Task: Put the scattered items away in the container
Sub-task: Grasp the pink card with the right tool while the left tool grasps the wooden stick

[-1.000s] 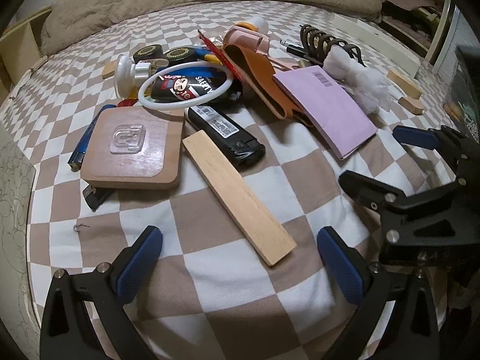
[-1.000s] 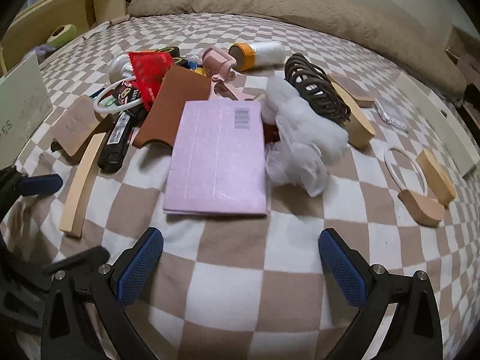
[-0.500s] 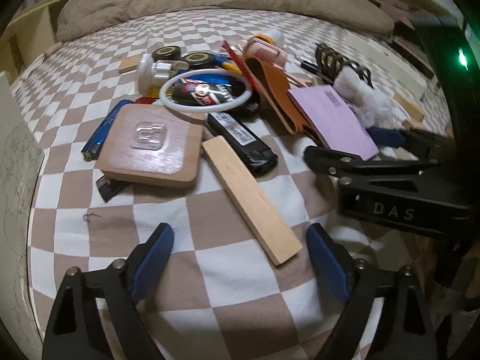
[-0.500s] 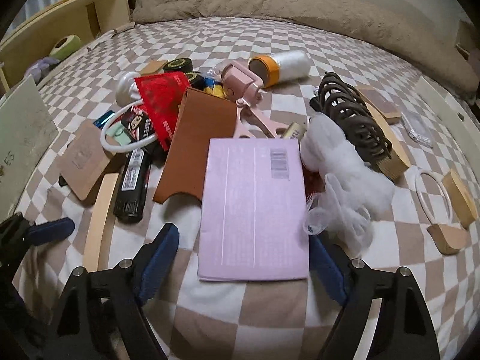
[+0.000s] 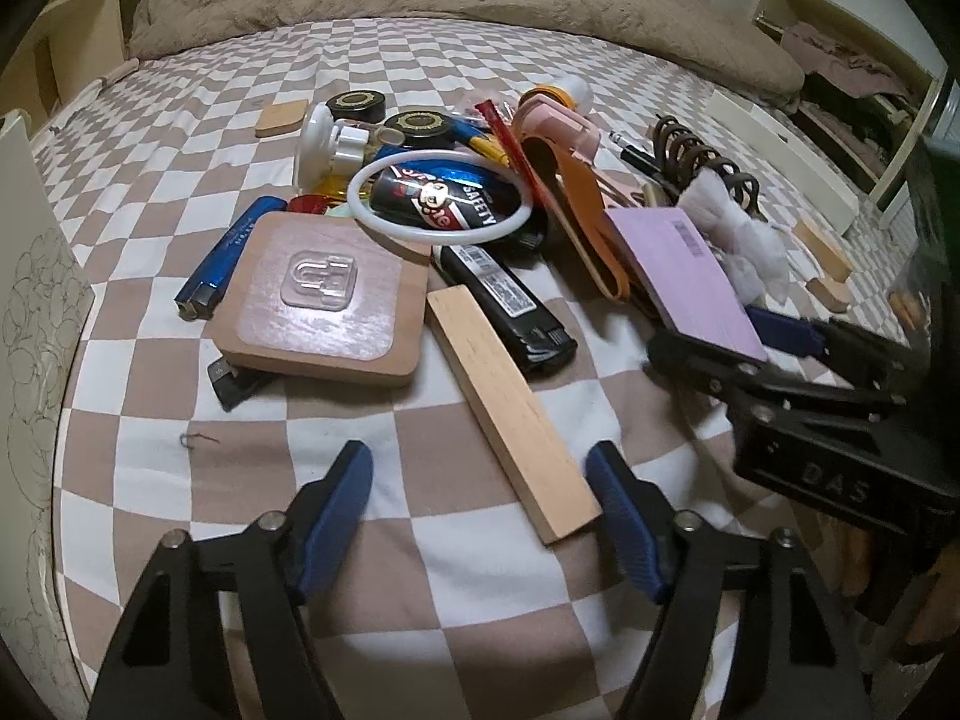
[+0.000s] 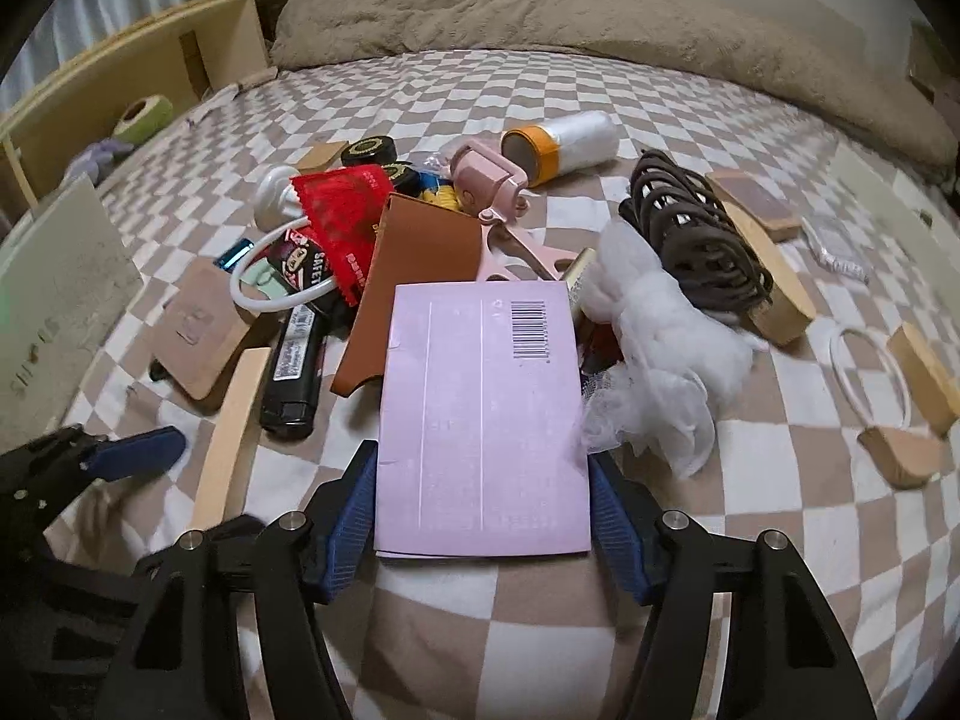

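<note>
The wooden stick (image 5: 510, 414) is showing pale matt grain; the pink booklet (image 6: 483, 420) is looking papery; the bedsheet (image 5: 252, 438) is lying as soft checkered cloth.

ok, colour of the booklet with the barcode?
Pale lilac-pink booklet; clearest in the right wrist view.

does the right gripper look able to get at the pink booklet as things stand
Probably yes. The right gripper straddles the near end of the pink booklet, jaws closing with nothing on top; the white netting only borders its far right edge.

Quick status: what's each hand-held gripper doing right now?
Left hand-held gripper: jaws closing, wooden strip between them, not gripped.
Right hand-held gripper: jaws closing around the pink booklet; contact unclear.
</note>
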A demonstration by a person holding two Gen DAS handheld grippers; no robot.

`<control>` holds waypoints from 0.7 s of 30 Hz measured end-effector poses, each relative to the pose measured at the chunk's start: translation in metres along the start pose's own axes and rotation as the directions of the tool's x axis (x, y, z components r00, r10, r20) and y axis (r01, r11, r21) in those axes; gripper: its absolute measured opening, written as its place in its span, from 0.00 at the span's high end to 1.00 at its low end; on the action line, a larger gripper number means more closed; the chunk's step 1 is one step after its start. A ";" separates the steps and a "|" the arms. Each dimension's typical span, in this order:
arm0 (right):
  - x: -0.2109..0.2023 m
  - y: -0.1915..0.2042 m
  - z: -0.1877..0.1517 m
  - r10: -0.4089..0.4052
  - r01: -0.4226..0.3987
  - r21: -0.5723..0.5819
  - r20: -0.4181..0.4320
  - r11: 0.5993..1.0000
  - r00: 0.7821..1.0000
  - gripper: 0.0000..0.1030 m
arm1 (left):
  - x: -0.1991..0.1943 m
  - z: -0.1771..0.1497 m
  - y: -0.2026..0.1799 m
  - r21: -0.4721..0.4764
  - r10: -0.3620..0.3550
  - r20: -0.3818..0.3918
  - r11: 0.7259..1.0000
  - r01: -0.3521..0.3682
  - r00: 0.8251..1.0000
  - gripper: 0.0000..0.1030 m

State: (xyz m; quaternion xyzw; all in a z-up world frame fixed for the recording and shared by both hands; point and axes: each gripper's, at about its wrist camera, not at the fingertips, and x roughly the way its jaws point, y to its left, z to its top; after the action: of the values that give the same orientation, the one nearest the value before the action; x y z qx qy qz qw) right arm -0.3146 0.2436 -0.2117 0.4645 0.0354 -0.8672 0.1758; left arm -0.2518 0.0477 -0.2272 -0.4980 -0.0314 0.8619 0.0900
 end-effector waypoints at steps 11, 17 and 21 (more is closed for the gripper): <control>-0.004 -0.006 -0.001 0.022 -0.022 0.066 0.010 0.998 1.000 0.35 | 0.008 0.016 -0.010 0.063 0.047 0.009 0.997 -0.047 0.999 0.56; -0.004 -0.007 -0.004 0.014 -0.015 0.063 0.013 0.998 1.000 0.35 | 0.010 0.020 -0.009 0.060 0.025 0.016 0.998 -0.026 1.000 0.69; -0.005 -0.007 -0.003 0.012 -0.013 0.063 0.021 0.998 1.000 0.35 | 0.009 0.023 -0.006 0.038 0.007 0.021 0.999 -0.008 1.000 0.80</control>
State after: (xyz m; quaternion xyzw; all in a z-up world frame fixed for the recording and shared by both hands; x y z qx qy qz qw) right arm -0.3120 0.2522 -0.2103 0.4612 0.0034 -0.8715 0.1669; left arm -0.2752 0.0557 -0.2226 -0.4873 -0.0140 0.8679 0.0960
